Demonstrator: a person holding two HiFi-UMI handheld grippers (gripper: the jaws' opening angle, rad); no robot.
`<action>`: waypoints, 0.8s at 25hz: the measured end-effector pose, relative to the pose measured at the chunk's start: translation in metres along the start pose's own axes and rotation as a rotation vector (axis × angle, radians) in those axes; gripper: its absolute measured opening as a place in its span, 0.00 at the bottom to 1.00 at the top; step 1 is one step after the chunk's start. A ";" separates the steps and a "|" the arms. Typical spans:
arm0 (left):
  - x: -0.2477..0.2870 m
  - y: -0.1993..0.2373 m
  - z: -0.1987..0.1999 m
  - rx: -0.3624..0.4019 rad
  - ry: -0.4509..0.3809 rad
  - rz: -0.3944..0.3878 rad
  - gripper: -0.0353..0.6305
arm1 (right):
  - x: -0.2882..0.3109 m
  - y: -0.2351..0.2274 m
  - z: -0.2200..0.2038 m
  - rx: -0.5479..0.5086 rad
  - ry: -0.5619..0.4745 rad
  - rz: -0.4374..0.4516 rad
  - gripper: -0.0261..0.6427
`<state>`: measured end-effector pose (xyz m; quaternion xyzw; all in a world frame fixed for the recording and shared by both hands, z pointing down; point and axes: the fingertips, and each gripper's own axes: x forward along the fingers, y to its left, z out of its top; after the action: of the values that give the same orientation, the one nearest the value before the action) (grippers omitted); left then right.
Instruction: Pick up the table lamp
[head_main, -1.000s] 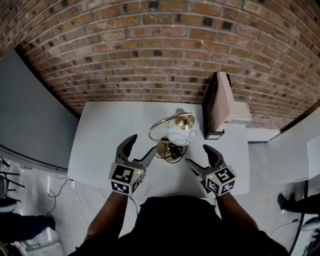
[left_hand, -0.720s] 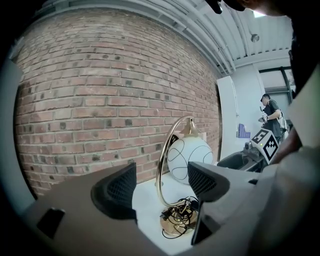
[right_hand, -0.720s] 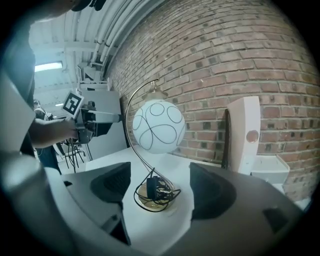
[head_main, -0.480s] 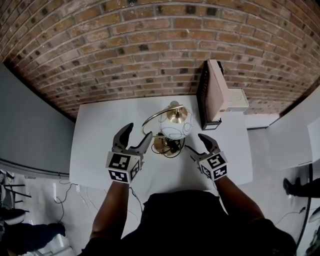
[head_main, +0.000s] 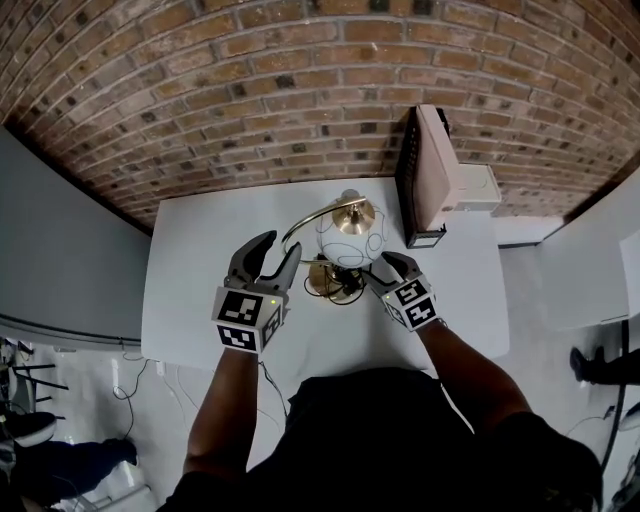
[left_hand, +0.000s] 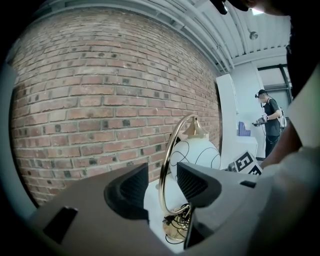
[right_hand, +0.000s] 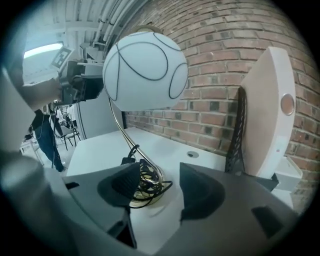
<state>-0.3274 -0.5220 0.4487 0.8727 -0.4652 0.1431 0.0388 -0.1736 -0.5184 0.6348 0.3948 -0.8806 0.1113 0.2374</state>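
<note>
1. Firstly, brick wall (head_main: 300, 100): runs behind the whole scene.
2. White surface (head_main: 200, 290): set against the wall and carries everything listed below.
3. Upright flat panel (head_main: 435, 170): pale face, dark back, standing on edge at the right of the surface, near the lamp.
4. Table lamp (head_main: 350, 238): stands mid-surface, between the two grippers. It has a white globe (right_hand: 145, 70) with thin dark lines, a brass hoop (left_hand: 167, 165) and a round brass base (head_main: 325, 280).
5. Left hand-held gripper (head_main: 280, 245): level with the lamp's left side. Its jaws are about half apart and have just been closing. The brass hoop shows in the gap between them, and neither pad presses on it.
6. Right hand-held gripper (head_main: 382, 268): low at the lamp's right side. Its jaws are about half apart and have just been closing. The base lies just ahead of the gap, and nothing is gripped.
7. Dark cord (right_hand: 147, 180): coiled on the base.
</note>
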 end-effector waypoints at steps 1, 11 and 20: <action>0.001 0.001 0.000 -0.001 -0.002 0.000 0.31 | 0.004 -0.001 -0.002 -0.003 0.009 -0.003 0.41; 0.011 0.003 -0.004 0.005 0.018 0.020 0.18 | 0.039 -0.009 -0.025 -0.038 0.092 -0.019 0.37; 0.020 0.001 -0.007 -0.014 0.033 -0.007 0.11 | 0.058 0.001 -0.027 -0.032 0.103 -0.019 0.31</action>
<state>-0.3196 -0.5372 0.4615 0.8715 -0.4624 0.1543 0.0533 -0.1987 -0.5450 0.6871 0.3931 -0.8650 0.1150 0.2899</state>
